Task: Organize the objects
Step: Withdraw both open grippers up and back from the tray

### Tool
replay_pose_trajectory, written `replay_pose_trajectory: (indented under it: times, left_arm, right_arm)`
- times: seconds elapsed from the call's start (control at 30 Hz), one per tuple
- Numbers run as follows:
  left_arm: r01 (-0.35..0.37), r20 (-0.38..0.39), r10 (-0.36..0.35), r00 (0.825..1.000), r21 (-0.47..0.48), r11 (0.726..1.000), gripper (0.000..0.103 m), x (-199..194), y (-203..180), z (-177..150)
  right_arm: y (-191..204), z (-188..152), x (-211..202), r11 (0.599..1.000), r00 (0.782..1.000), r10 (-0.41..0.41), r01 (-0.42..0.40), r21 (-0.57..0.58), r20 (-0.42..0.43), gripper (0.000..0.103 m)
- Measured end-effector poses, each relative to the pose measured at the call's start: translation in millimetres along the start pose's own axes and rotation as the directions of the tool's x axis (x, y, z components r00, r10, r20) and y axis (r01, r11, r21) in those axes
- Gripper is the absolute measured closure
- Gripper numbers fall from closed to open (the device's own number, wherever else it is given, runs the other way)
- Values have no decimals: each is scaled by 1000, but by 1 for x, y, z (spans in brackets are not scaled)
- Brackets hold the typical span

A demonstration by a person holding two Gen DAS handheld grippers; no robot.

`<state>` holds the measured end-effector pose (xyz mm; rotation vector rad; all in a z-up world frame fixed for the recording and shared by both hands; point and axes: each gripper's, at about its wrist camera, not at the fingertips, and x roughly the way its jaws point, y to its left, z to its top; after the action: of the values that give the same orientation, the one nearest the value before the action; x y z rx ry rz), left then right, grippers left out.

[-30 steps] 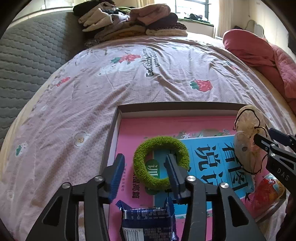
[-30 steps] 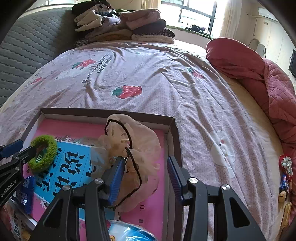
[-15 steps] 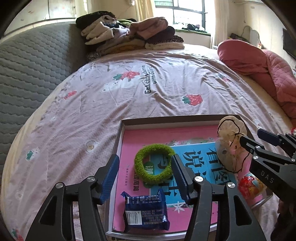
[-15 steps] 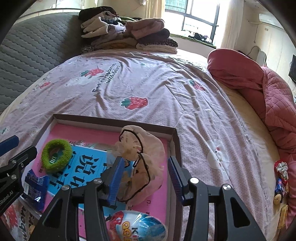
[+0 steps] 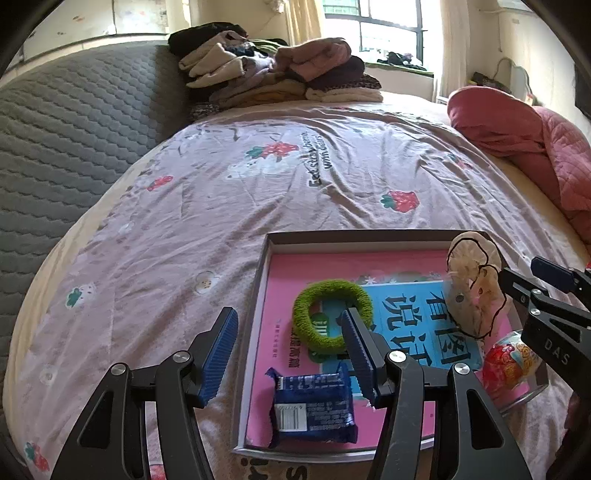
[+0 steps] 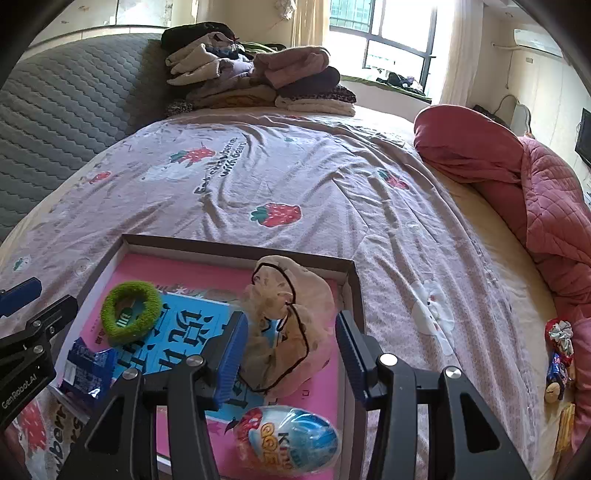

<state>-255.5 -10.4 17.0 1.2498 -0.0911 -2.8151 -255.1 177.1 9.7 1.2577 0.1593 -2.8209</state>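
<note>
My left tongs (image 5: 290, 354) are hanging released, having just widened, above the fuzzy green hair ring (image 5: 331, 314). My right tongs (image 6: 290, 345) are gaping, unclenched, over the beige gauzy cap (image 6: 295, 317), gripping nothing.

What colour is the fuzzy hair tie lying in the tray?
Green; the hair tie shows best in the left wrist view, lying on the blue-and-pink book cover.

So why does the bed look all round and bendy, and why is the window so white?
Both wrist views use fisheye lenses, so the bed bulges and the corners go black. In the right wrist view daylight washes out the window; everything else stays sharp.
</note>
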Motion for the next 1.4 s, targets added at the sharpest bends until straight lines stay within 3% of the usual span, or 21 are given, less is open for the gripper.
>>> replay_pose_trajectory:
  times: [0.27, 1.1, 1.17, 1.23, 1.4]
  left_arm:
    - [0, 13, 0, 1000, -5, 1000, 43, -8, 6, -9]
    - [65, 77, -64, 995, -7, 998, 40, -45, 3, -21]
    - [73, 82, -72, 994, -4, 997, 39, -48, 1, -22]
    - [81, 92, -80, 993, -1, 997, 31, -53, 0, -23]
    - [102, 107, -101, 989, 0, 995, 30, -63, -1, -24]
  right_arm:
    - [1, -3, -16, 999, 999, 37, -38, 29, 22, 47]
    - [-5, -17, -70, 995, 990, 82, -88, 50, 116, 42]
    - [-5, -17, -73, 995, 989, 85, -92, 49, 123, 40]
    - [-5, -19, -76, 994, 988, 93, -100, 52, 127, 40]
    - [-5, -23, -82, 992, 986, 107, -115, 52, 130, 39]
